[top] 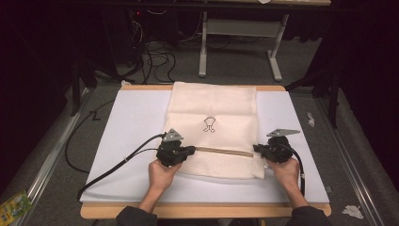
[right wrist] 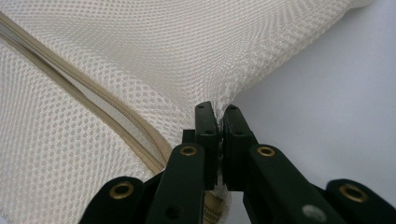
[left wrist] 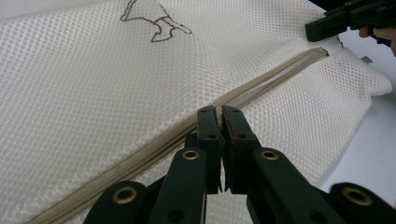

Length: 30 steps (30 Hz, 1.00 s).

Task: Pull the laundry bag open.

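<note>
High view: cream mesh bag (top: 214,127), tan zipper (top: 225,151), white board (top: 134,122)

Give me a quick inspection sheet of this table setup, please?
Surface: white board on a wooden table, bare around the bag.
Job's things: cream mesh bag lying flat, zipper partly open.
Clutter: nothing seen on the board.
Grippers: left gripper shut at the zipper; right gripper shut on the bag's edge.
Cables: black cable trails off the left gripper.
Surroundings: scraps and a packet on the floor.
</note>
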Each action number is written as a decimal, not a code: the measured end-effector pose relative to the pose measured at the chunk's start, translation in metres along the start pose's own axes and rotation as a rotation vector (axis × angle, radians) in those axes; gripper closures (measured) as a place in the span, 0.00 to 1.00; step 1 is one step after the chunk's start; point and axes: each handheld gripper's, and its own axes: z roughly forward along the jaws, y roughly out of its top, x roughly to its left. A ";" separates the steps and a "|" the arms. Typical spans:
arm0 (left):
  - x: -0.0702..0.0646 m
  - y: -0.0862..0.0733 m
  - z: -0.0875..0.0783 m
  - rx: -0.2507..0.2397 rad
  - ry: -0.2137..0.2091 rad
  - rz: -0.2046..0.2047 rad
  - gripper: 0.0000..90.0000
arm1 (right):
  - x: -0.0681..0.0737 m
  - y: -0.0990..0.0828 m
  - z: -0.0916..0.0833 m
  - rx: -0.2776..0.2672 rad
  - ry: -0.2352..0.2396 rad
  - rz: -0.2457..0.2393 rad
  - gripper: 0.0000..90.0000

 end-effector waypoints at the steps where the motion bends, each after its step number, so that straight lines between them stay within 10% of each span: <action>1: 0.000 0.000 0.000 0.000 0.000 0.000 0.97 | 0.000 0.000 0.000 0.001 0.000 0.000 0.98; 30: 0.009 -0.002 -0.022 -0.015 0.069 -0.030 0.97 | -0.002 0.008 0.006 -0.024 0.032 0.004 0.98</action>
